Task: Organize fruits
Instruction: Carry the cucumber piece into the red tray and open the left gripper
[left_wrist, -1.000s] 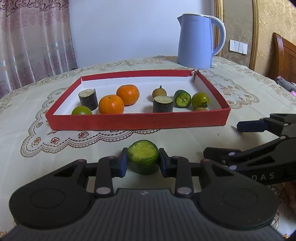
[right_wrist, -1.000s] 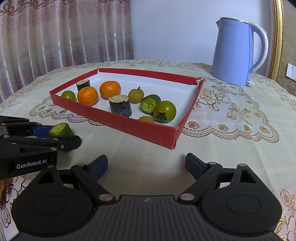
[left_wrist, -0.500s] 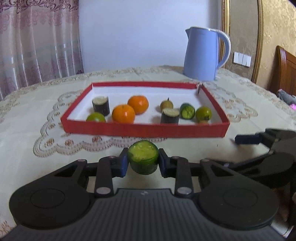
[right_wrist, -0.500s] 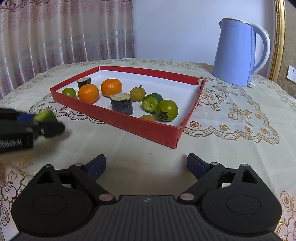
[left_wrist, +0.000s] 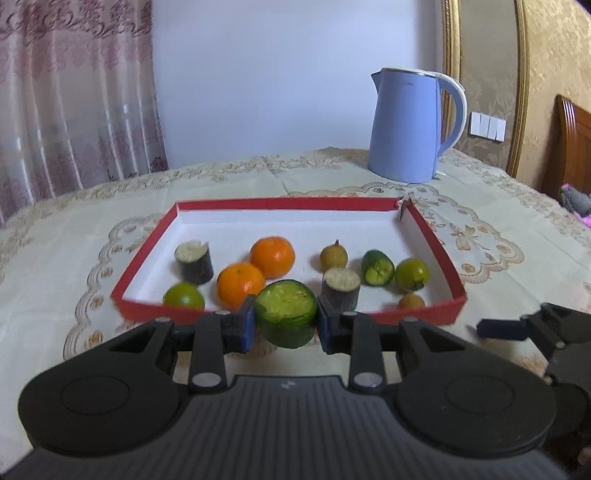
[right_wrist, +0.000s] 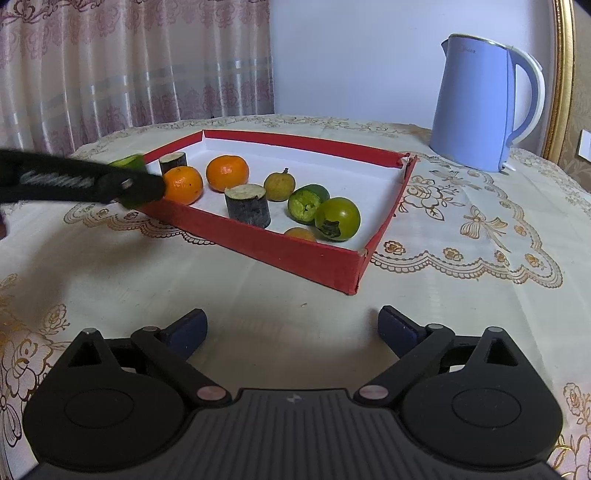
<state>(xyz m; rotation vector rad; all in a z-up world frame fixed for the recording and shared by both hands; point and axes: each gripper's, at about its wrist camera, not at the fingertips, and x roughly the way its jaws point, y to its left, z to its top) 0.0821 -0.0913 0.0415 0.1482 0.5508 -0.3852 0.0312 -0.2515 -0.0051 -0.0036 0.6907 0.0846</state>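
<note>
Before the red tray (left_wrist: 424, 305), left tongs (left_wrist: 285, 320) grip a cucumber piece (left_wrist: 286, 312); right tongs (right_wrist: 291, 328) opening, empty.

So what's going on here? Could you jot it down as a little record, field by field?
Setting: table with a lace-patterned cloth
Tray: red tray, white inside
In the tray: two oranges, two dark cut stubs, several small green and yellowish fruits
Left gripper: shut on a green cut piece, held up at the tray's near edge
Right gripper: jaws opening, nothing between them, over bare cloth
Also on table: blue kettle behind the tray
</note>
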